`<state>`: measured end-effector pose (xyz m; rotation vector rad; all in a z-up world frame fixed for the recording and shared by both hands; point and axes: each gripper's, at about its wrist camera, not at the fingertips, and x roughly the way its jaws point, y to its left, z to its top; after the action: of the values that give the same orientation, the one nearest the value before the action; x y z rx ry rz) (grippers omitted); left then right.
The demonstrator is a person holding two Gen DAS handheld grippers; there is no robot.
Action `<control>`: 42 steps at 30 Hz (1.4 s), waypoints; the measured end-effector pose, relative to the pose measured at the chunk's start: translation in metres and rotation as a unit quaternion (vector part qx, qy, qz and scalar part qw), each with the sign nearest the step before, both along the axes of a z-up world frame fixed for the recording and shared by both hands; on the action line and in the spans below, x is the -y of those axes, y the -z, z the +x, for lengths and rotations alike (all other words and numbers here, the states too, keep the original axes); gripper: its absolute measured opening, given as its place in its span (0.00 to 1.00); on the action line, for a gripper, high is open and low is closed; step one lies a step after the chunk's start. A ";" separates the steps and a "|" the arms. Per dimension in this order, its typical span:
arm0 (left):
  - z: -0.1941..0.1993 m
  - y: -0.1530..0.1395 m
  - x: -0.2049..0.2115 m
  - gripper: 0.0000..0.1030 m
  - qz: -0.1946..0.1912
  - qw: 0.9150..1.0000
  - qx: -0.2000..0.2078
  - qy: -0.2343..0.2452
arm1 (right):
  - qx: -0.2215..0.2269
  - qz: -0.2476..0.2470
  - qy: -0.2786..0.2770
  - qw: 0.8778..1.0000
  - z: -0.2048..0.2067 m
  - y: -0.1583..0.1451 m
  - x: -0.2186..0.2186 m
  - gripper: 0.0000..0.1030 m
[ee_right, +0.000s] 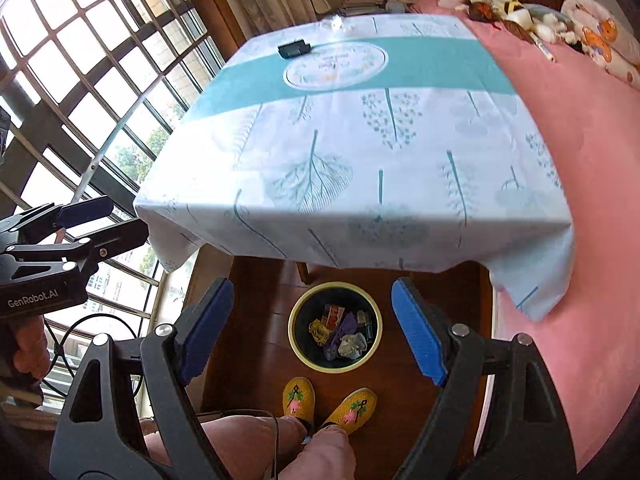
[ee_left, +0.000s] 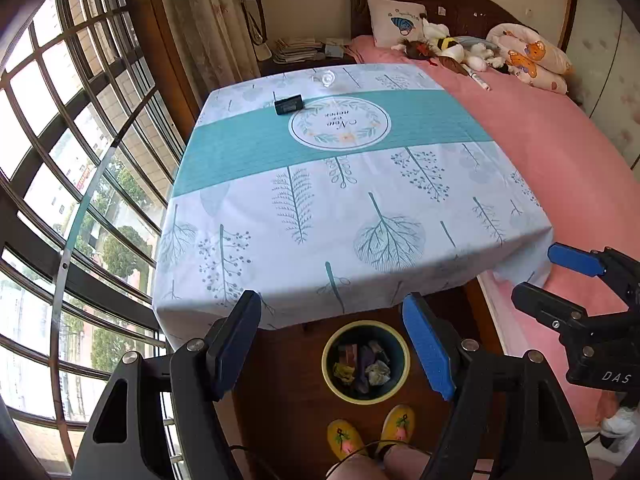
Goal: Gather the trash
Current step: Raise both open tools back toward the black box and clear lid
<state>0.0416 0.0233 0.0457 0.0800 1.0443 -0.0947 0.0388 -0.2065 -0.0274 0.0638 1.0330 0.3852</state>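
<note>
- Both grippers hang high above the floor with nothing between their pads: the left gripper (ee_left: 332, 344) stands wide, and the right gripper (ee_right: 312, 328) stands wide too.
- The trash bin (ee_left: 402, 354) sits on the wooden floor directly below and between the pads of each gripper, just short of the worktop's near edge, with the person's yellow slippers (ee_right: 328, 400) on the near side of it.
- Collected trash (ee_right: 340, 332) already lies in the bin: crumpled paper, a yellowish wad, a purple scrap and small wrappers.
- The worktop (ee_left: 360, 208) ahead of the grippers looks cleared of trash; only a small black device (ee_left: 289, 104) and a clear round piece (ee_left: 327, 79) remain at its far end, and neither reads as rubbish.
- Judgement: the task looks near its end. Before stopping, scan the worktop for leftover scraps, keep the jaws apart, and stay clear of the hanging cloth edge.
- Materials: the worktop cloth is smooth and thin, white with teal tree prints and a teal band, draping in soft folds at the corners.
- The bin is round and rigid, pale yellow-green at the rim and dark inside; the gripper pads are blue and finely textured on black plastic arms.
</note>
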 end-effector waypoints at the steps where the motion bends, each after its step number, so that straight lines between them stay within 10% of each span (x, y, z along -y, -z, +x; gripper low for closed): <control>1: 0.001 -0.005 0.000 0.73 0.003 1.000 0.005 -0.003 | 0.014 -0.001 -0.003 1.000 0.001 -0.011 0.000 0.77; 14: 0.056 -0.048 -0.029 0.73 0.021 0.998 0.042 -0.030 | 0.081 -0.015 -0.024 0.996 0.043 -0.082 0.004 0.77; 27: 0.258 -0.054 -0.102 0.73 0.053 0.996 0.056 0.033 | 0.113 -0.020 0.035 0.993 0.162 -0.102 -0.024 0.77; 34: 0.404 -0.015 -0.123 0.73 0.059 0.992 0.030 0.107 | 0.088 -0.012 0.105 0.990 0.267 -0.095 -0.062 0.77; 42: 0.525 0.094 -0.090 0.73 0.062 0.981 -0.028 0.179 | 0.060 -0.024 0.178 0.982 0.385 -0.050 -0.098 0.77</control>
<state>0.5663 0.1133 -0.0484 0.3806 1.0838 -0.3604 0.4239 -0.1085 0.0223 0.1775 0.8904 0.0365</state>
